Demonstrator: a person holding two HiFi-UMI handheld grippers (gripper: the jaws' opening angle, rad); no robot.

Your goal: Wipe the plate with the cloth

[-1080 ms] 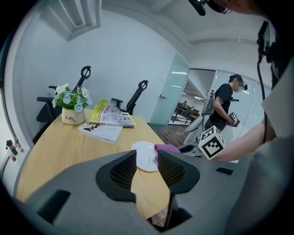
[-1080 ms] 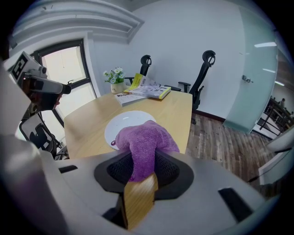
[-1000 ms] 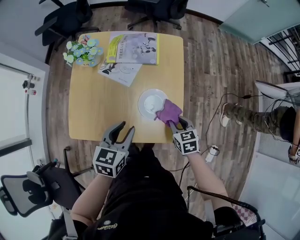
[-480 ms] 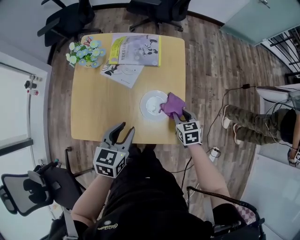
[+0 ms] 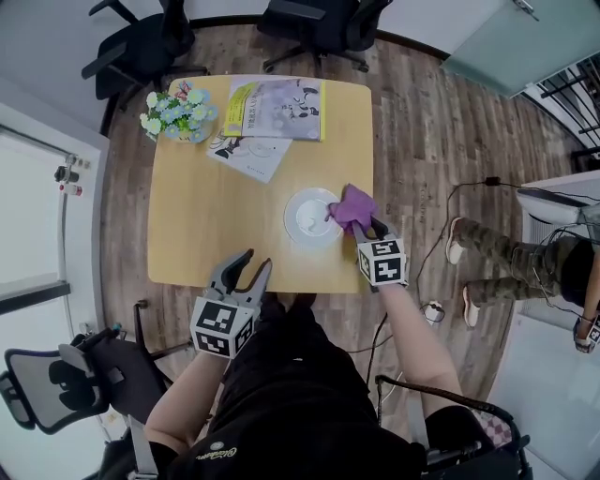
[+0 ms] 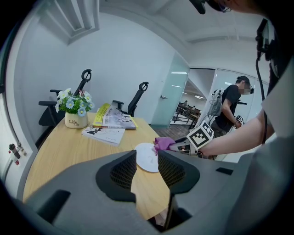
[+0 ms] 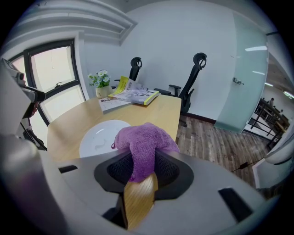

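A white plate point(image 5: 309, 217) lies on the wooden table point(image 5: 216, 216), toward its right front. A purple cloth point(image 5: 352, 208) is pinched in my right gripper point(image 5: 364, 228), which is shut on it at the plate's right rim. From the right gripper view the cloth point(image 7: 142, 144) bunches between the jaws, with the plate point(image 7: 101, 137) to its left. My left gripper point(image 5: 246, 272) is open and holds nothing, hovering at the table's front edge. The left gripper view shows the plate point(image 6: 146, 157) and cloth point(image 6: 161, 143) beyond its spread jaws.
A flower pot point(image 5: 176, 114) stands at the table's far left corner. A yellow book point(image 5: 277, 96) and a white booklet point(image 5: 246, 150) lie at the far side. Black office chairs point(image 5: 319, 23) stand behind the table. Another person's legs point(image 5: 506, 267) are at the right.
My right gripper has carried the cloth away from me along the plate's right rim. The left gripper has stayed in place.
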